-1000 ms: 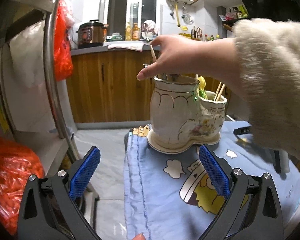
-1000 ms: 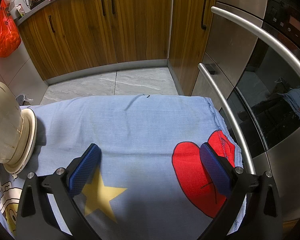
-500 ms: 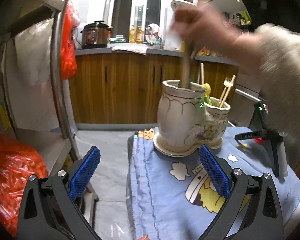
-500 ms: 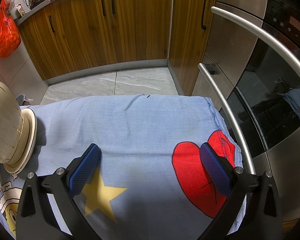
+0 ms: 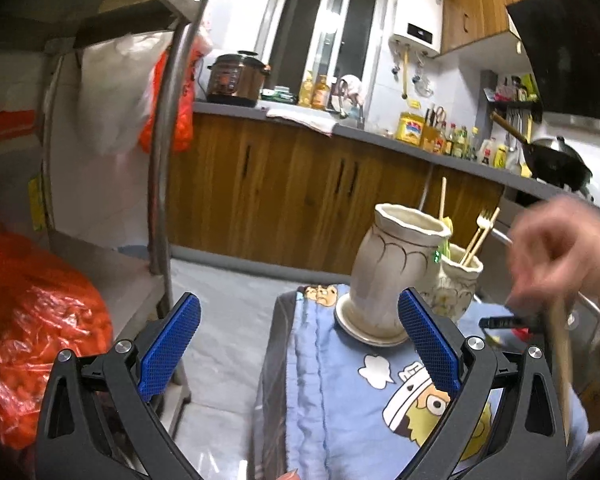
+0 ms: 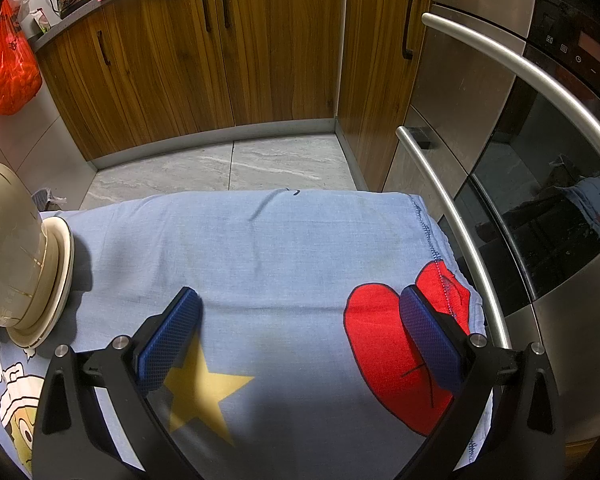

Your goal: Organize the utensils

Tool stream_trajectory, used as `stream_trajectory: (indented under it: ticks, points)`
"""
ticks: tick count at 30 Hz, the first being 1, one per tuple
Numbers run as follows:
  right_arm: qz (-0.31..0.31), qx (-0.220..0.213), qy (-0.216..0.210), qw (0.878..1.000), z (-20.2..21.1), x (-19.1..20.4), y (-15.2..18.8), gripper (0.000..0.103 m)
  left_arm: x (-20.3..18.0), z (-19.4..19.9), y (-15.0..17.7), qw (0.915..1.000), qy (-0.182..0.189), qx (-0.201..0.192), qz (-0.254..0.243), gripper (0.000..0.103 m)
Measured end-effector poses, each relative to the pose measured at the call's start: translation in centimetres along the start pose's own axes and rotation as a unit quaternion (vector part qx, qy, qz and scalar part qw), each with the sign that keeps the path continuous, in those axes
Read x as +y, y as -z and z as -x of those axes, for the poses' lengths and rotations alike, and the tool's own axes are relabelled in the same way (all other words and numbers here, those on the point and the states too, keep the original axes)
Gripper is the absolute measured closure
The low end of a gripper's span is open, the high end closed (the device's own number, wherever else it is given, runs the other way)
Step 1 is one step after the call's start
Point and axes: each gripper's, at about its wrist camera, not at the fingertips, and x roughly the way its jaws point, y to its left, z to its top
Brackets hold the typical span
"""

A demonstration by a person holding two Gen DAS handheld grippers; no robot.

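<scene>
We hold our left gripper (image 5: 298, 340) with its blue fingers (image 5: 168, 344) spread wide and nothing between them, hovering at the near left edge of the desk (image 5: 340, 412), which is draped in a blue cartoon cloth. Beyond it, on the cloth, stands the cream ceramic holder (image 5: 396, 268), a tall empty-looking vase joined to a shorter cup; from the cup rise chopsticks (image 5: 443, 200) and a fork (image 5: 485, 220), their lower ends hidden inside. At the right a bare hand (image 5: 560, 252), badly blurred, grips a wooden utensil (image 5: 562, 364) whose head we cannot make out. Our right gripper (image 6: 300, 336) rests low over the cloth with fingers equally spread and empty; in its view the holder (image 6: 8, 248) is cut off at the left edge, and an oven (image 6: 540, 160) stands just right of the desk.
</scene>
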Motion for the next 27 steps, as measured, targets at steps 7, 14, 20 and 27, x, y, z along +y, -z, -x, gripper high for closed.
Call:
stream_trajectory:
  ticks: [7, 14, 20, 27]
  points:
    - [0.0, 0.0, 0.0, 1.0, 0.0, 0.0, 0.0, 0.004, -0.5, -0.6, 0.2, 0.9999, 0.002, 0.008, -0.011, 0.005]
    - [0.0, 0.0, 0.0, 1.0, 0.0, 0.0, -0.1, 0.004, 0.1, -0.9, 0.2, 0.9999, 0.004, 0.016, -0.004, 0.005]
    - [0.0, 0.0, 0.0, 1.0, 0.0, 0.0, -0.2, 0.004, 0.4, -0.8, 0.2, 0.9998, 0.006, 0.017, 0.002, 0.005]
    - [0.0, 0.001, 0.0, 1.0, 0.0, 0.0, -0.2, 0.004, -0.4, -1.0, 0.4, 0.9995, 0.006, 0.027, -0.015, 0.005]
